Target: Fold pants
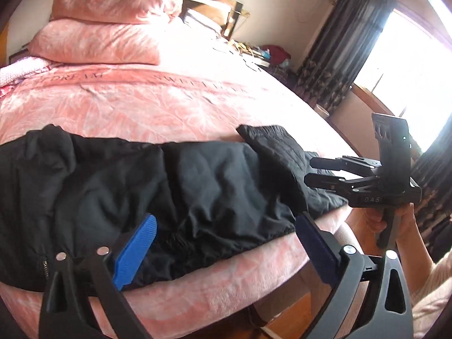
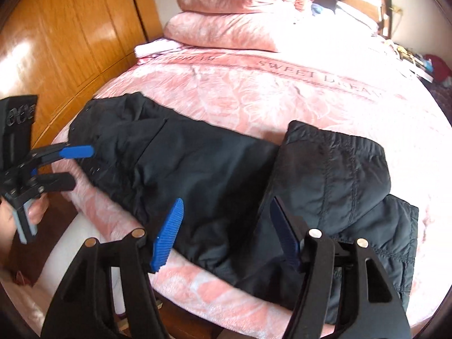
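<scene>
Black pants (image 1: 197,186) lie stretched along the near edge of the pink bed, with the waistband end folded over at the right (image 2: 336,166). My left gripper (image 1: 226,243) is open, its blue pads hovering just above the pants near the bed edge; it also shows in the right wrist view (image 2: 70,166) at the pants' left end, holding nothing. My right gripper (image 2: 226,231) is open over the pants beside the folded waistband; in the left wrist view it shows (image 1: 310,169) at the pants' right end, empty.
The pink bedspread (image 1: 169,104) carries two stacked pink pillows (image 1: 107,28) at the far end. A wooden wardrobe (image 2: 70,36) stands left of the bed. A cluttered nightstand (image 1: 271,53), dark curtains (image 1: 333,56) and a bright window are at the right.
</scene>
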Motion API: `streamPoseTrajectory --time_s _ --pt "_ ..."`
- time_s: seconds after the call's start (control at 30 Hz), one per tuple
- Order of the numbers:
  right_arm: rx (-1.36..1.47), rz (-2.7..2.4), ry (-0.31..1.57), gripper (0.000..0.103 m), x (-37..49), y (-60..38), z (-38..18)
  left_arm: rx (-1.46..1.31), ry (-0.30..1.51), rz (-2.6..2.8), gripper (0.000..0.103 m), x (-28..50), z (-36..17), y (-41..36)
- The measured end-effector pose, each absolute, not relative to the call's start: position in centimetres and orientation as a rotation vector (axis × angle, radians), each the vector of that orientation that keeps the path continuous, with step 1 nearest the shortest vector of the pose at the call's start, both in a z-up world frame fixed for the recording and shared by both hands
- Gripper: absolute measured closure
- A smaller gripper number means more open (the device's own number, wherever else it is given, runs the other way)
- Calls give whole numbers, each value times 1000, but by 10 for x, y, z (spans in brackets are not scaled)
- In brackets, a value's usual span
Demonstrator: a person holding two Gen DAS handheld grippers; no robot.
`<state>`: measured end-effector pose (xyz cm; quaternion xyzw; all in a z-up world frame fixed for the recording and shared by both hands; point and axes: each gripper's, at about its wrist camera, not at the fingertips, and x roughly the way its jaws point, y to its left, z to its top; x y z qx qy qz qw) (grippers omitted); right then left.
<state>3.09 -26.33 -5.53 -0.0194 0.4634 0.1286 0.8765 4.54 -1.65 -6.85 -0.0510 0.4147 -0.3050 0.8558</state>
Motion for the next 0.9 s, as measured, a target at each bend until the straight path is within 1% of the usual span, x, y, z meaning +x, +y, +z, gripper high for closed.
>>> streamPoseTrajectory --time_s 0.13,0.27,0.33,0.37,0.4,0.43,0.47,0.5,0.57,0.6,0.7,0.9 --pt "-158 -25 1025 36 76 -257 -78 -16 880 -464 4 67 -76 -34" --pt "-93 -105 1110 37 110 -261 -100 -58 959 -438 4 87 -100 -44" --pt "-94 -166 1143 41 122 -264 -111 -81 993 -430 4 92 -111 -46" --pt "-98 -189 1154 49 124 -263 -114 -91 1001 -429 4 93 -115 -46" --pt "-97 -199 1165 53 127 -266 -118 -103 1002 -429 4 94 -118 -46" --pt "-88 -195 1173 53 126 -267 -119 -112 1001 -426 5 93 -119 -45" --pt "-85 -194 1183 56 128 -268 -121 -118 999 -422 5 93 -121 -45" --pt "-88 -194 1186 70 128 -269 -122 -118 999 -415 5 94 -122 -46" --pt "-88 -185 1184 88 129 -267 -119 -92 1012 -375 5 96 -125 -49" --pt "-91 -187 1175 92 128 -267 -116 -79 1020 -361 5 98 -127 -50" --pt "-65 -184 1153 96 121 -271 -106 -93 1034 -332 6 103 -132 -50" --pt "76 -168 1038 97 87 -299 -68 -106 1044 -270 7 114 -136 -50"
